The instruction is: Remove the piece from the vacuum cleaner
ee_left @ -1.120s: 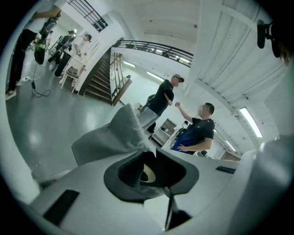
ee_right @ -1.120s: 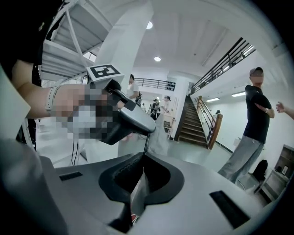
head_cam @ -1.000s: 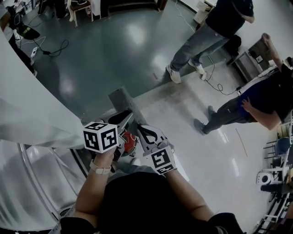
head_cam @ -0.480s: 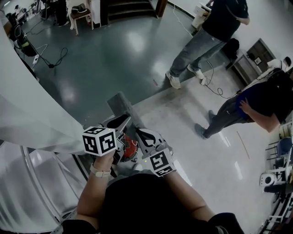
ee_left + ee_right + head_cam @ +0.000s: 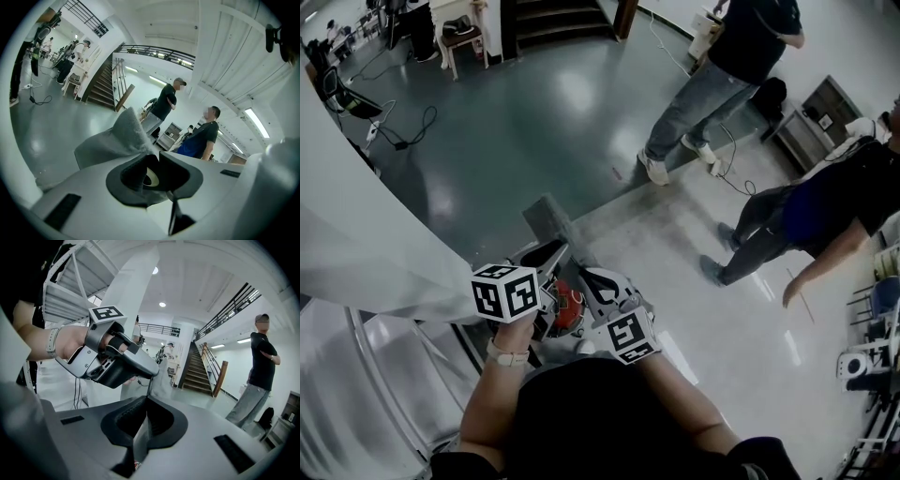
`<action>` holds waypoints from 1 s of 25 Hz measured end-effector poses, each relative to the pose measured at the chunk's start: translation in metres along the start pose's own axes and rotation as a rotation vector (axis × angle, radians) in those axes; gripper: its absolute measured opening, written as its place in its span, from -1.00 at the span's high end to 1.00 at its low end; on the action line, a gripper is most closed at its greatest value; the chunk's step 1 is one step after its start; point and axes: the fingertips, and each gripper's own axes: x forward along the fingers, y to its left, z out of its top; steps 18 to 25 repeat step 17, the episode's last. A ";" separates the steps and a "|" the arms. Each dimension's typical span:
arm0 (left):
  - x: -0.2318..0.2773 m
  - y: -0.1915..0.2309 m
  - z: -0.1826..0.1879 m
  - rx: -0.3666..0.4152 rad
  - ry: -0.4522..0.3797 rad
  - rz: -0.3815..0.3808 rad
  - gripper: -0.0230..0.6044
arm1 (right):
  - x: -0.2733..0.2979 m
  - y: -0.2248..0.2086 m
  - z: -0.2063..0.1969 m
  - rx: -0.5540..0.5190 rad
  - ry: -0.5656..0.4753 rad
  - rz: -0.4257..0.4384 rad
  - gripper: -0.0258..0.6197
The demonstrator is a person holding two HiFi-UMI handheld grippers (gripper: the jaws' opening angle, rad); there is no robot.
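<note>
The left gripper (image 5: 157, 174) is clamping the near end of the blocky grey plastic piece (image 5: 546, 216), which is jutting toward the far floor (image 5: 534, 103). The right gripper (image 5: 143, 420) is pinching a thin grey edge of the red-and-grey vacuum cleaner (image 5: 566, 305) (sitting between both hands).

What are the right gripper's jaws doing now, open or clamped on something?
Clamped. The right gripper has a thin grey plate standing edge-on between its pads, which press against both faces.

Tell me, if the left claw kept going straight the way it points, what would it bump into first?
The grey vacuum cleaner part standing right ahead of the left claw; the tips look almost against it, though depth is unclear.
</note>
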 end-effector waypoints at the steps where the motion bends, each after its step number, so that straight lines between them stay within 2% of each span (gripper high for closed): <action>1: 0.000 0.000 0.000 0.000 0.000 -0.001 0.62 | 0.000 0.000 0.000 0.000 -0.004 0.000 0.83; 25: 0.001 -0.001 0.000 0.000 0.006 -0.009 0.62 | -0.001 -0.002 0.003 -0.016 0.001 -0.021 0.82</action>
